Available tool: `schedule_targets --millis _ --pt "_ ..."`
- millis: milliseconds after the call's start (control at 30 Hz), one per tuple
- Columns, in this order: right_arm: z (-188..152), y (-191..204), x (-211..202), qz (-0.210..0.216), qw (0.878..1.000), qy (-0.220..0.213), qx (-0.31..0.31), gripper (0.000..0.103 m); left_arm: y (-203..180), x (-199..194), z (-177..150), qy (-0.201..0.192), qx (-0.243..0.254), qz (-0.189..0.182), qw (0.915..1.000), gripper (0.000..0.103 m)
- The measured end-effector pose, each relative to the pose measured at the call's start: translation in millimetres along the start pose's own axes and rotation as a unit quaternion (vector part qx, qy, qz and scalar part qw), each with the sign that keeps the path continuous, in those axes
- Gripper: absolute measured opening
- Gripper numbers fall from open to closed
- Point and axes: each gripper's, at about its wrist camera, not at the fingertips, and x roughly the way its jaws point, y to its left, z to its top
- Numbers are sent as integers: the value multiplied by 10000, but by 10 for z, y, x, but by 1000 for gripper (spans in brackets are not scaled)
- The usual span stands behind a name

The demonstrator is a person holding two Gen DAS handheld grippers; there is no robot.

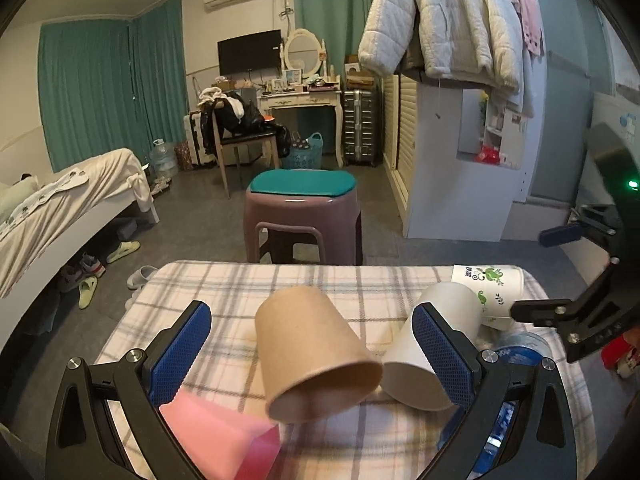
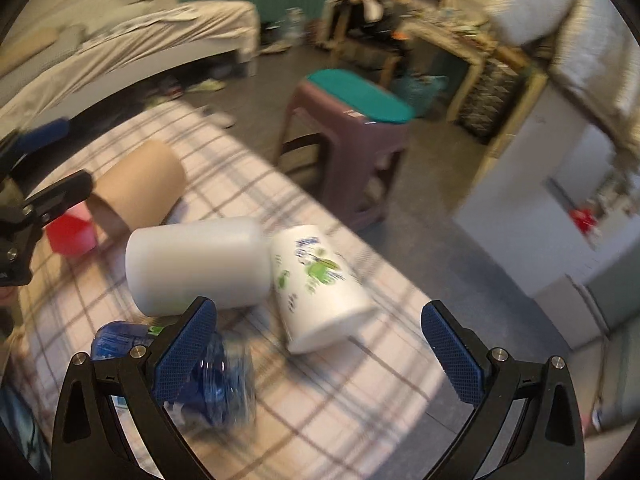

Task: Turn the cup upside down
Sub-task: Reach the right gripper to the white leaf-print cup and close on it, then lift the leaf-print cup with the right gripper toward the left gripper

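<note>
The brown cup [image 1: 316, 350] lies on its side at the frame's centre, between the wide-open fingers of the left gripper [image 1: 312, 354]. This looks like the approach step (nothing gripped yet). Next: close on its wall, then rotate it rim-down; the right gripper [image 2: 320, 350] also gapes wide, empty.

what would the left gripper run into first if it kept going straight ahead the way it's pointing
Most likely the brown paper cup: it lies on its side between the open jaws of the left gripper, mouth toward the camera. Depth is hard to judge, so it may already be level with the fingertips.
</note>
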Motion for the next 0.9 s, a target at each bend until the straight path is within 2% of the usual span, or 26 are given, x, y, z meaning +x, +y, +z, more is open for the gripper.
schedule_targets --millis 100,200,233,567,633,667,700,800,900 --pt "88 -126 168 322 9993 159 126 103 10 60 11 37 -30 -52 10000 103" --pt "152 -216 348 365 9982 458 88 100 1 102 20 85 -30 -142 9999 103" --pt "150 -237 373 390 9978 529 71 97 2 117 14 98 -13 -164 9998 103" --pt "60 -240 689 986 9895 1053 -8 92 50 243 -22 232 -25 -275 9993 103" --pt "46 -226 745 1046 9880 1133 4 79 65 262 -27 255 -35 -257 9993 103" --pt "42 -223 774 1045 9876 1173 23 76 70 269 -29 272 -47 -250 9993 103" --pt "39 -228 792 1052 9872 1193 63 71 75 270 -34 284 -64 -245 9993 103" --pt "42 -272 763 1121 9874 1090 248 70 92 265 -29 291 -75 -215 9993 103" --pt "71 -300 636 937 9903 939 410 69 110 236 -21 290 -105 -179 9994 103"
